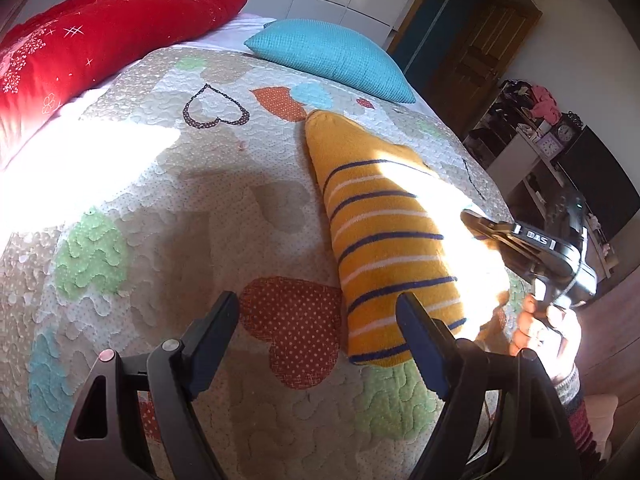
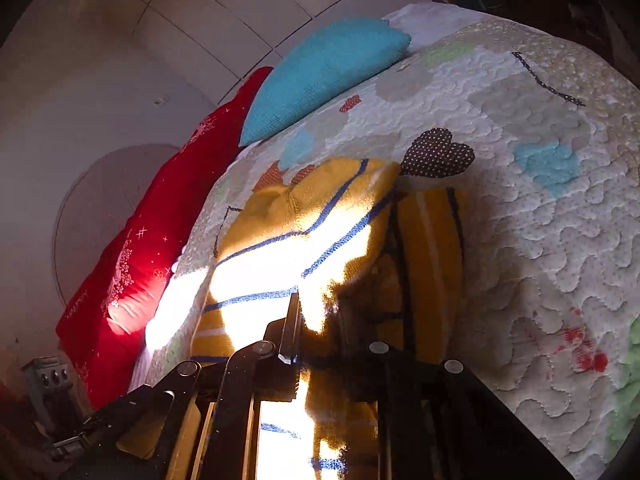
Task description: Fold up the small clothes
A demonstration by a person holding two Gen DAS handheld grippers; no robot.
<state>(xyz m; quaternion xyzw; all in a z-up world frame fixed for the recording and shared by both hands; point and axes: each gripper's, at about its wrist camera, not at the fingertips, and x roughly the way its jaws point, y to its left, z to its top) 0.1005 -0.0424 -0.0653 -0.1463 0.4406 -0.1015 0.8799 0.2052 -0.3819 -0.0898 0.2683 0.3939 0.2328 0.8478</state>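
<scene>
Yellow striped sock (image 1: 384, 236) lies lengthwise, toe twd teal cushion (image 1: 336, 58).

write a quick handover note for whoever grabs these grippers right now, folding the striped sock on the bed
Left gripper: open, holding nothing, hovering over the quilt at the cuff end of the yellow striped sock.
Right gripper: jaws nearly shut on the sock's edge on the side away from the left gripper, lifting a flap of it.
Sock: lying lengthwise on the quilt, toe toward the teal cushion, red pillow beyond.
Done: edge gripped.
Left: finish the fold, flatten, release.
</scene>
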